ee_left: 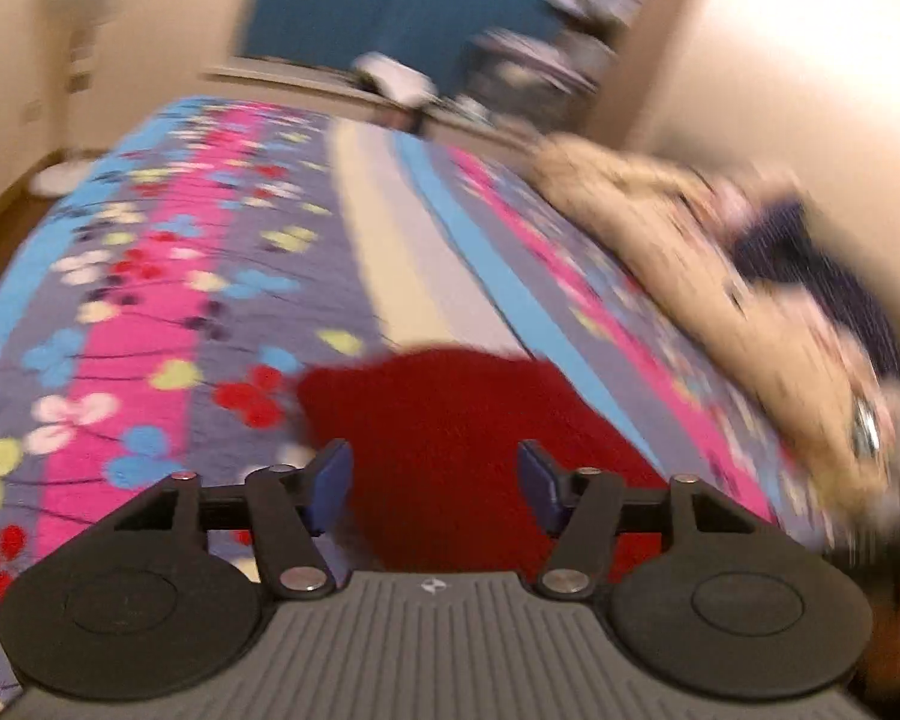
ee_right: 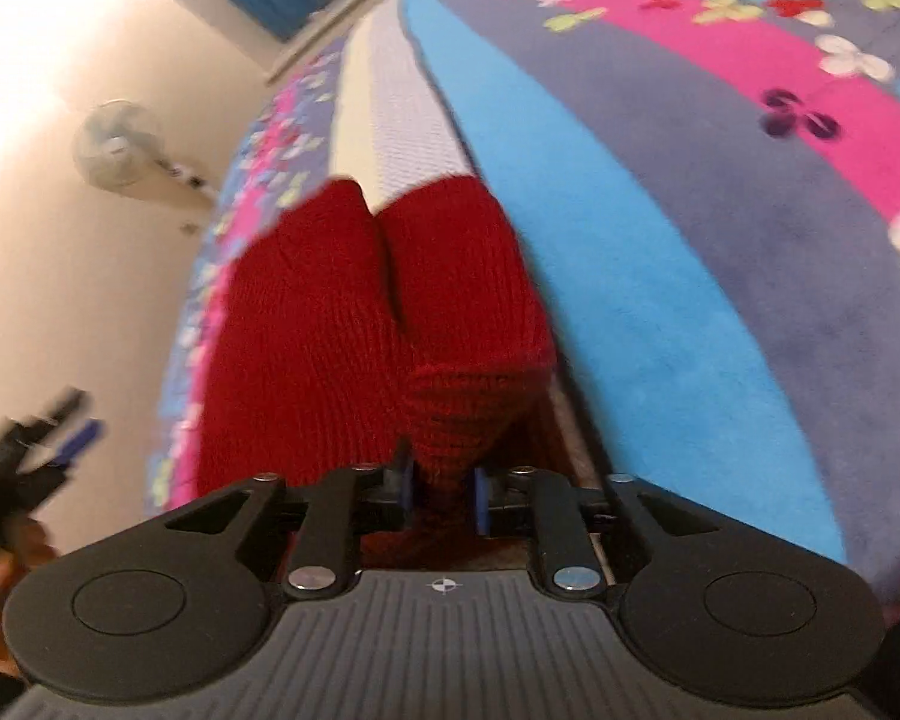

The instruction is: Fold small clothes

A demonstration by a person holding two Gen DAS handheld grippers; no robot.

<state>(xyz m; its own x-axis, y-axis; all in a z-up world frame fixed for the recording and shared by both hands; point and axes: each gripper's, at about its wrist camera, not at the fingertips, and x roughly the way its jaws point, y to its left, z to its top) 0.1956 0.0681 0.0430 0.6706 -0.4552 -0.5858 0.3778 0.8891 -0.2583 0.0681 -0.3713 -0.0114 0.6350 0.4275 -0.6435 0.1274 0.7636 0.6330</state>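
Close to us, our right gripper is pinched on a bunched bit of the red knit. The blue pads press the wool from both sides. Our left gripper has its tongs apart, and nothing is between them. The red knit only lies under them on the bed.

We think we are in the middle of a fold. One edge is held up and the rest lies flat on the flowery cover. Next we need to carry the held edge across and lay it down smoothly. The empty left gripper could hold the other side flat so the wool does not slide.

Farther off, on the far side of the bed, there is a pale heap of clothes. It is too blurry to count the pieces.

We count one red knit, two grippers, one bed and one fan on the wall.
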